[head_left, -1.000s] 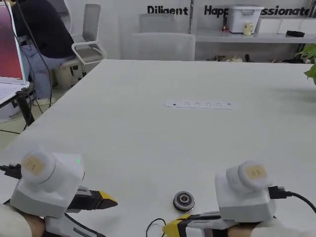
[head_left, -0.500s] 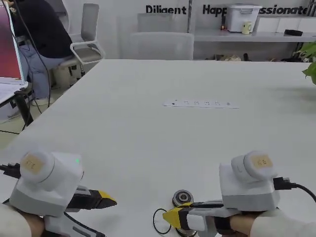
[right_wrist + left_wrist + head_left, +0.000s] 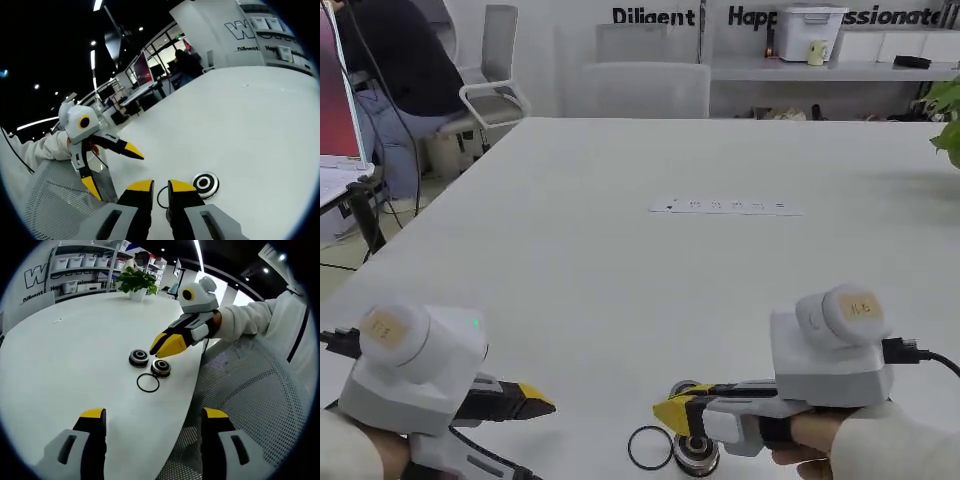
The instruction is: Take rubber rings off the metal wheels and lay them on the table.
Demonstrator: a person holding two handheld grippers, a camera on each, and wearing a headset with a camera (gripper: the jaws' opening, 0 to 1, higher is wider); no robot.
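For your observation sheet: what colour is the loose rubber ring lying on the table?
Black. The rubber ring shows best in the left gripper view.

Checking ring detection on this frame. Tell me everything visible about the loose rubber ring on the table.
The rubber ring is a thin black loop, round and undistorted, matte like rubber. It lies flat on the white table near the person's edge, off any wheel, with bare tabletop showing through its hole. It sits close beside a metal wheel; whether they touch cannot be told. The right gripper hangs over that wheel, clear of the ring; nothing grips it.
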